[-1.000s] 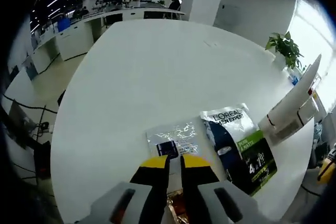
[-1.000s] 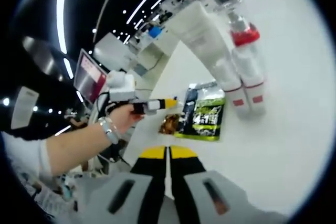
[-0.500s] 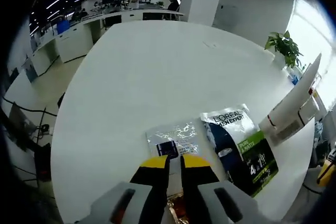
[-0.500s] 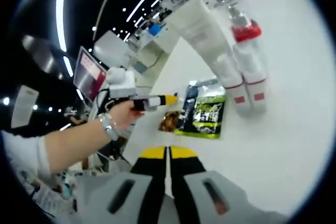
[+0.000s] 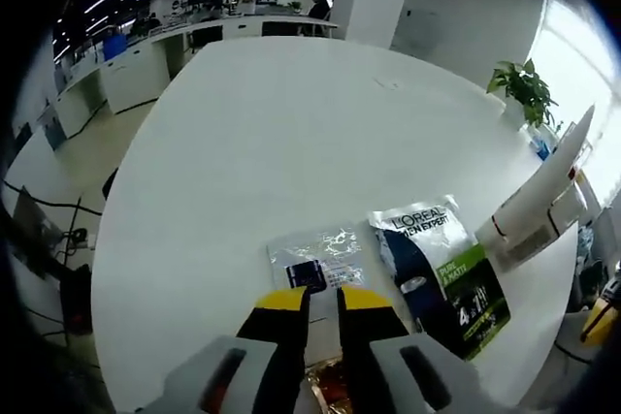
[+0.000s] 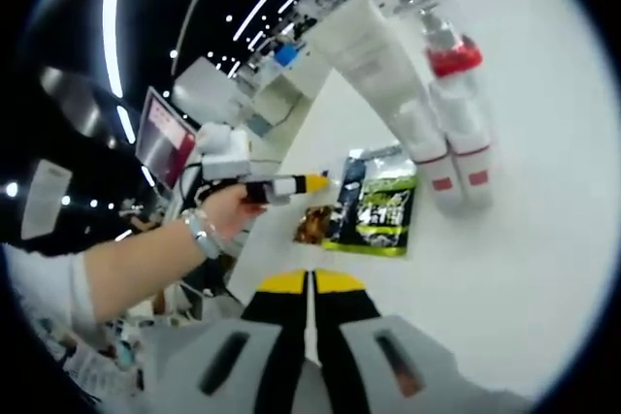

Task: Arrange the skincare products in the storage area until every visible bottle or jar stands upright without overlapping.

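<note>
Desk: a wide white desk (image 5: 291, 143) carries all the products; a potted plant (image 5: 526, 87) stands at its far right edge
Left gripper: in the left gripper view the left gripper (image 5: 321, 300) hovers just above the near edge of the silver sachet (image 5: 318, 256); its yellow-tipped jaws stand nearly closed with a narrow gap and hold nothing
Right gripper: the right gripper (image 6: 309, 283) hangs low over bare desk near the sachets, jaws pressed together and empty
Person: in the right gripper view a hand (image 6: 225, 215) with a wristband carries the left gripper in from the left
Flat packs: the silver sachet lies flat, with the dark green sachet (image 5: 441, 273) just beside it on the right, long axis running near to far and its printed top towards the far side; a small amber packet (image 6: 315, 225) lies at their near end (partly hidden under the jaws in the left gripper view)
Tubes: two white tubes (image 6: 388, 84) rest on their caps next to a red-collared bottle (image 6: 456, 94), close together; they look slanted, though that may be the fisheye lens
Progress: by my reading the tubes and bottle are already up, while the sachets remain flat and side by side, so the tidying is only partly done
Left to do: probably spacing out the packs so nothing overlaps
</note>
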A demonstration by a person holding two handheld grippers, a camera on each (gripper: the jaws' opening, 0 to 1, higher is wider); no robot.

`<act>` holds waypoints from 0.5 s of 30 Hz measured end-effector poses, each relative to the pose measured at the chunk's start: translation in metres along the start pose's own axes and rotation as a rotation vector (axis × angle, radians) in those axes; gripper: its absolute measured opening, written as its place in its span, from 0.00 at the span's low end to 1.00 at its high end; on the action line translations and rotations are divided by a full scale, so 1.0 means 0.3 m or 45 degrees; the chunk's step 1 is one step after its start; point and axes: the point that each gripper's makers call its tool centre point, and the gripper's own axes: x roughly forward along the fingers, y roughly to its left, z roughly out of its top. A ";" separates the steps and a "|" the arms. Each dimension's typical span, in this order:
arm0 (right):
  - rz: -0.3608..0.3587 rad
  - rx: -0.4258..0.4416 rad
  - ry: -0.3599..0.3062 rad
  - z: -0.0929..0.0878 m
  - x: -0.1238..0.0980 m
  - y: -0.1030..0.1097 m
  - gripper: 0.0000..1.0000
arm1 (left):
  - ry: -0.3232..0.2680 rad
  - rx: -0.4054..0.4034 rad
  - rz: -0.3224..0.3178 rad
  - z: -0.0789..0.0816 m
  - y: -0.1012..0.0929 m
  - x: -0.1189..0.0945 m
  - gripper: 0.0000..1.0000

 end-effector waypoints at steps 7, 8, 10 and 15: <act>0.001 0.012 0.003 0.000 0.001 -0.003 0.01 | -0.094 0.065 -0.022 0.067 -0.024 -0.064 0.13; 0.002 0.014 0.002 0.001 0.001 -0.003 0.01 | -0.096 0.093 -0.014 0.066 -0.022 -0.072 0.13; 0.004 0.013 0.006 0.000 0.003 -0.003 0.01 | -0.097 0.104 -0.006 0.058 -0.019 -0.083 0.13; -0.002 0.004 0.011 -0.002 0.005 -0.004 0.01 | -0.137 0.217 0.069 0.058 -0.011 -0.151 0.13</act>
